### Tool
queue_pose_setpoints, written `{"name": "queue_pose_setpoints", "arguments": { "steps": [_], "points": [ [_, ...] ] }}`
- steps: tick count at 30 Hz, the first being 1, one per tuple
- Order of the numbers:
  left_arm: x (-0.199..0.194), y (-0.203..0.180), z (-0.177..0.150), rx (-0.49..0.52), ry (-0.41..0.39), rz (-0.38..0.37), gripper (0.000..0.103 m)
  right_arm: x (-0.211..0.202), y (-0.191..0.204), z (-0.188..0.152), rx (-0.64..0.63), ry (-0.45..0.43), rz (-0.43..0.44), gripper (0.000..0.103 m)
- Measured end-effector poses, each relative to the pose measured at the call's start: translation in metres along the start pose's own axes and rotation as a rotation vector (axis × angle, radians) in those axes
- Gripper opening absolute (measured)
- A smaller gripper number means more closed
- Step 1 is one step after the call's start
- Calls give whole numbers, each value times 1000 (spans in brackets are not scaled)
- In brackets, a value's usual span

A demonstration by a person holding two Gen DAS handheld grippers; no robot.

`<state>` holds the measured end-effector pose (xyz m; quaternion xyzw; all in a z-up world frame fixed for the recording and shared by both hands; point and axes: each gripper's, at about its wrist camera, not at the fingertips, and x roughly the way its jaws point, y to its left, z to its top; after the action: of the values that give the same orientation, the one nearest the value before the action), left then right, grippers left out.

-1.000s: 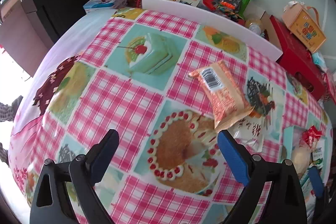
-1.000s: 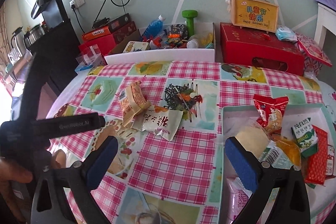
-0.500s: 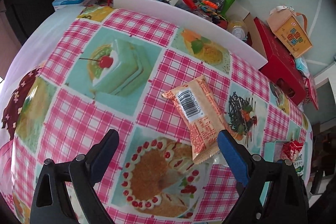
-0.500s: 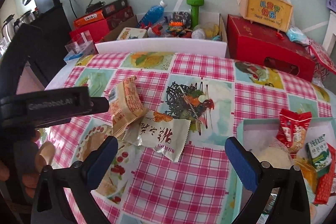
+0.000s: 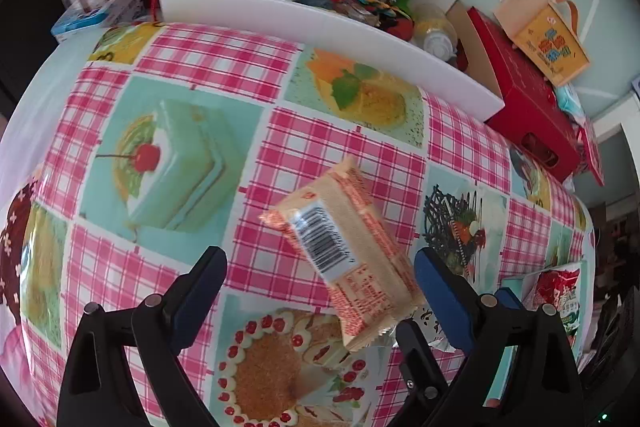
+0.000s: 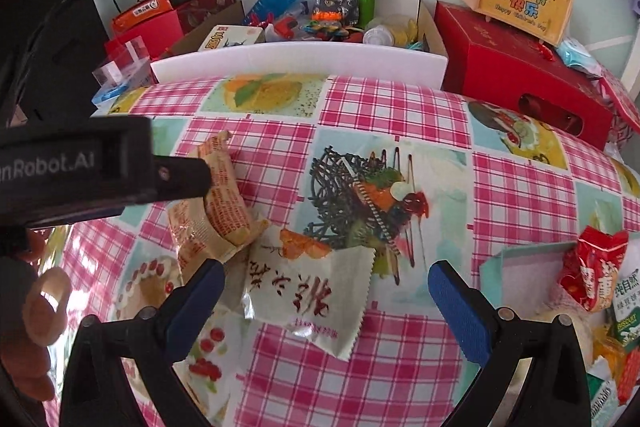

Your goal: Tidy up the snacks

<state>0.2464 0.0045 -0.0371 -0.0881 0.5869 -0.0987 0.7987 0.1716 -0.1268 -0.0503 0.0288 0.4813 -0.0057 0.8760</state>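
Tablecloth in pink check with printed cakes covers the table, and two loose snack packets lie together on it. On the left, the orange biscuit packet rests barcode up, tilted, its near end overlapping the white packet with brush lettering. The left gripper hangs over the orange packet with jaws spread wide and nothing between the pads; the packet sits between them but apart from both. Further right, the right gripper is likewise wide open and empty, straddling the white packet without touching it. At the far right stands the pale tray, already holding a red snack bag and a green biscuit carton.

The step in hand looks like a paired pick-up. To do it well, each tool should come down square across its packet's narrow width and close on the filled middle, not the crimped ends. Lifting the orange packet first seems wise, since it lies on top.
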Motion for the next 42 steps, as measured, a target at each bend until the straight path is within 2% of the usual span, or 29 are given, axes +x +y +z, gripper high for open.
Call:
{"name": "queue_pose_setpoints", "arguments": {
  "steps": [5,10,14,17,20,22,25,28,42],
  "points": [
    [15,-9,7,42,31,28,93,12,6,4,-5,23,-5,103],
    [27,-9,7,50,54,40,77,24,7,3,16,64,-8,103],
    [33,-13,7,79,49,58,69,29,10,1,27,80,-26,100],
    [34,-14,7,94,45,76,58,27,10,-2,31,73,-45,92],
    [34,-14,8,96,39,90,52,24,7,-4,39,66,-56,78],
    [33,-14,7,93,39,85,47,21,3,-5,44,61,-60,64],
    [32,-15,4,86,38,82,44,18,-4,-6,52,62,-57,56],
    [30,-15,-2,79,34,69,42,14,-8,-9,61,68,-57,52],
    [12,-25,-69,13,13,39,41,-20,-20,-54,73,90,-50,50]
  ]
}}
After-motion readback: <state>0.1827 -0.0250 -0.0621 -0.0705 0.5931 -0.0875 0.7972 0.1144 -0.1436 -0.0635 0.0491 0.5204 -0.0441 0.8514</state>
